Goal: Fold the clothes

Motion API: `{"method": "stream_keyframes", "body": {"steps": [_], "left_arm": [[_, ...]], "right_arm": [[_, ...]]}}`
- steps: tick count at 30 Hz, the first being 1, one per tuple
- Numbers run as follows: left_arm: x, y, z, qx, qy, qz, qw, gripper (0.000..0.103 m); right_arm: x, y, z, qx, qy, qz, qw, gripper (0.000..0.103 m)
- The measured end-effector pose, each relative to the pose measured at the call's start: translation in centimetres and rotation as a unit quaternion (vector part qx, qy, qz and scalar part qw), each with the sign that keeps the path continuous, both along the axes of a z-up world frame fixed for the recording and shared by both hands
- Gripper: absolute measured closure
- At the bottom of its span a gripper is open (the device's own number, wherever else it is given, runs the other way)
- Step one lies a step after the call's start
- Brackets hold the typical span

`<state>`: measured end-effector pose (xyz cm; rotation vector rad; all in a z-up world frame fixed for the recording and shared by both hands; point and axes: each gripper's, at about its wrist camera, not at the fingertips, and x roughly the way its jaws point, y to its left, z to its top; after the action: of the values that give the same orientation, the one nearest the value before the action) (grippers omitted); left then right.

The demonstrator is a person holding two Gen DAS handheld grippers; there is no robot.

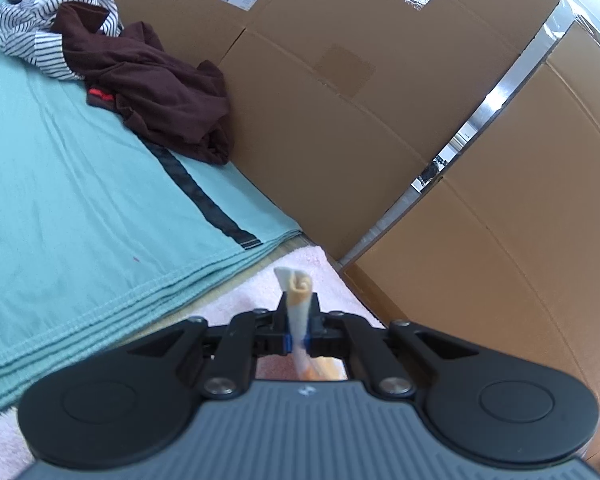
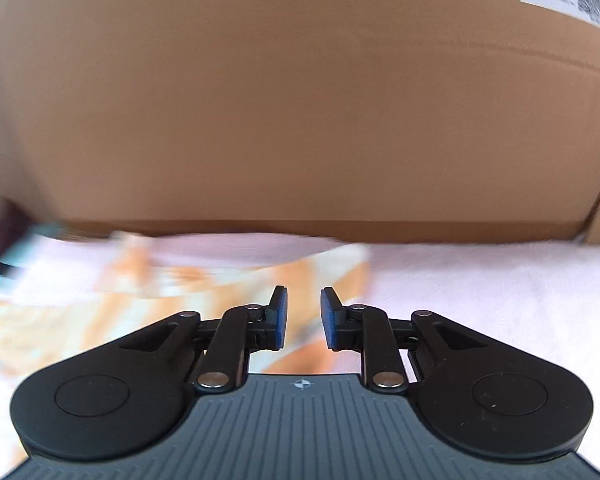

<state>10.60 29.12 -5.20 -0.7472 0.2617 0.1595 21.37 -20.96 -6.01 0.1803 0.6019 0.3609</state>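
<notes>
meanwhile left gripper [image 1: 298, 312] clamps a rolled orange-white cloth [image 1: 298, 288]; right gripper [image 2: 303, 312] gapes apart.

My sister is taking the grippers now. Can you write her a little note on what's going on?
Left gripper: shut on a bunched bit of the orange-and-white cloth.
Right gripper: open, holding nothing, just above the same cloth, which lies spread on the pink towel; that view is blurry.
Done: the teal garment looks folded flat.
Left: fold the orange-and-white cloth, then the maroon garment and striped shirt, both crumpled by the cardboard boxes.
</notes>
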Motion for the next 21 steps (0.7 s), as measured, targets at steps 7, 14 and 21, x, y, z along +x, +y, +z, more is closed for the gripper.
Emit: {"method": "stream_keyframes", "body": {"steps": [7,14,21], "left_arm": [[0.3,0.0,-0.2,-0.011,0.006,-0.007,0.9999,0.103],[0.2,0.0,-0.1,-0.009,0.004,-0.010,0.9999,0.103],[0.1,-0.1,-0.2,-0.009,0.001,-0.014,0.9999,0.103]], "right_arm": [[-12.6,2.1,0.7,-0.055,-0.020,0.115,0.992,0.082],[-15.7,5.3,-1.6,-0.158,-0.029,0.090,0.983,0.083],[-15.6,4.4,-0.7,-0.115,-0.017,0.048,0.992,0.100]]}}
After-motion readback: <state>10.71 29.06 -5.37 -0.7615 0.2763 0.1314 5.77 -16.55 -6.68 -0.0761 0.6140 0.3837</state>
